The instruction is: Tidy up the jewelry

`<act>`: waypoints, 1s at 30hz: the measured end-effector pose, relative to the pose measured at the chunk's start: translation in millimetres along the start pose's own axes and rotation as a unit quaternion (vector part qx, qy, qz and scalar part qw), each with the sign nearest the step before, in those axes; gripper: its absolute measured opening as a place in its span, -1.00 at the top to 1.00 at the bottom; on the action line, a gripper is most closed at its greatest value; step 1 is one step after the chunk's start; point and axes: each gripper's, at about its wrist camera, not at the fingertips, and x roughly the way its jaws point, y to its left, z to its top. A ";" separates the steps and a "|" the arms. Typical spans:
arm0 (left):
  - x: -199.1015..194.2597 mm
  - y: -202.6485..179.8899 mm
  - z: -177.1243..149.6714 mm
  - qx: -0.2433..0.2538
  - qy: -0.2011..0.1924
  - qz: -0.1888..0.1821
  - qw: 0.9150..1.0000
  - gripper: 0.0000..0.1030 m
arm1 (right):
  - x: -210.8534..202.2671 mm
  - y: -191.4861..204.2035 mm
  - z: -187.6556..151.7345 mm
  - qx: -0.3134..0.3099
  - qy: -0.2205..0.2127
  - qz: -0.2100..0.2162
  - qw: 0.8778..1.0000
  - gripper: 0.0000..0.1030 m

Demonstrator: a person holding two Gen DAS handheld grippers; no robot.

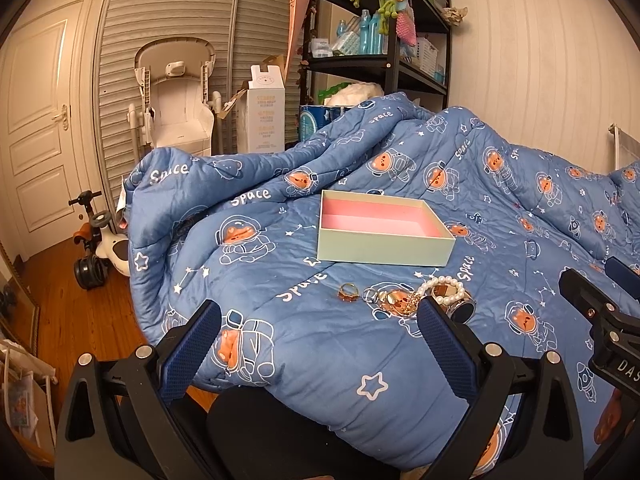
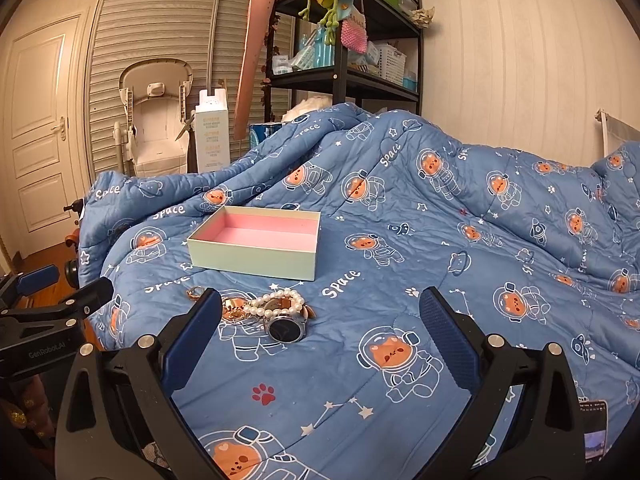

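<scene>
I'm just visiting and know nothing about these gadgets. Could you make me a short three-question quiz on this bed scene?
1. True or false: the pink-lined box already holds jewelry.
2. Which lies nearest the right gripper: A) watch, B) box, C) door?
3. Fill in: the pearl bracelet lies on a blue ____.

Key: 1 false, the box is empty. 2 A. 3 quilt; the left gripper and the right one are both open and hold nothing.
</scene>
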 end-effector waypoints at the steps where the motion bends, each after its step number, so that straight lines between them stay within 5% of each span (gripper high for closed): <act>1: 0.1 0.0 -0.1 0.000 0.000 0.000 1.000 -0.87 | -0.2 0.2 -0.2 0.000 0.000 0.000 1.000 -0.89; 30: 11.2 2.8 -1.7 -0.010 0.028 -0.022 0.999 -0.87 | 11.4 -2.4 -4.0 0.009 0.026 0.017 0.999 -0.89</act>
